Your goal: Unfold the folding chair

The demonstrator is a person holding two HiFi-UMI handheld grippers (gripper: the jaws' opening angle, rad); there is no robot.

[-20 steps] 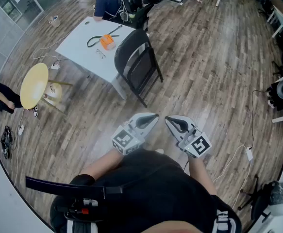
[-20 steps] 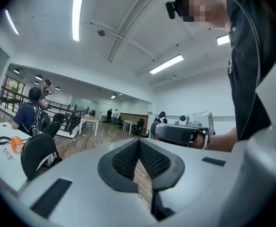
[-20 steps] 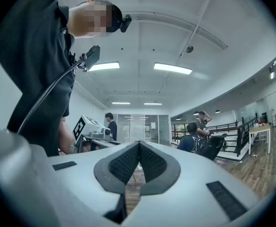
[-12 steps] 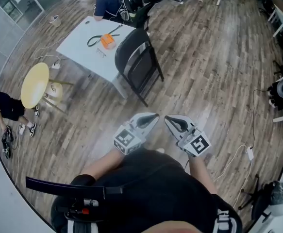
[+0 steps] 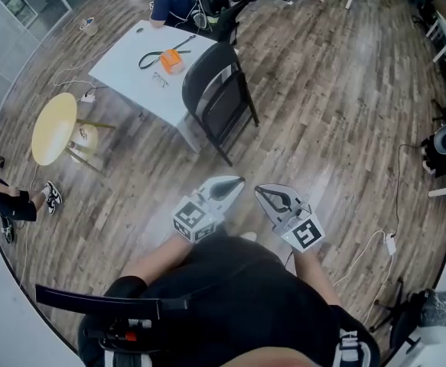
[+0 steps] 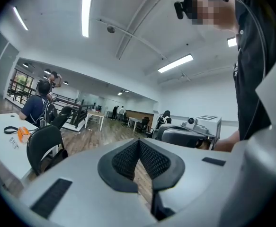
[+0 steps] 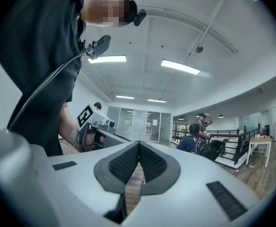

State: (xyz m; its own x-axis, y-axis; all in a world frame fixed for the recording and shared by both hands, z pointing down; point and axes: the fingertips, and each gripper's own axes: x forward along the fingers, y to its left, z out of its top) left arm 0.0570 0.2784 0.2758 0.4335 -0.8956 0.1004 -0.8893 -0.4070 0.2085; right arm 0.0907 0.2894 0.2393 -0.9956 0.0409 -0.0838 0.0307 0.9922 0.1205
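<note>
The folding chair (image 5: 219, 98), black and folded flat, stands upright on the wooden floor (image 5: 322, 90) close against the near edge of the white desk (image 5: 119, 71); we cannot tell whether it leans on it. On the desk just behind the chair we see an orange object (image 5: 169, 61) and a black strap (image 5: 152, 57). At the desk's far side a seated person (image 5: 175, 2) in a dark top has their back to us. Left of the desk stands a small round yellow table (image 5: 54, 130), and another person's leg and shoe (image 5: 50, 196) show at the left edge. A stretch of floorboards lies between the chair and our two grippers, which we hold side by side close to our body and well apart from the chair. The left gripper (image 5: 239, 180) has its fingers pressed together with nothing in them, and the right gripper (image 5: 259, 190) likewise has its fingers together and empty. Off to the right a thin cable (image 5: 397, 197) trails across the floor.
</note>
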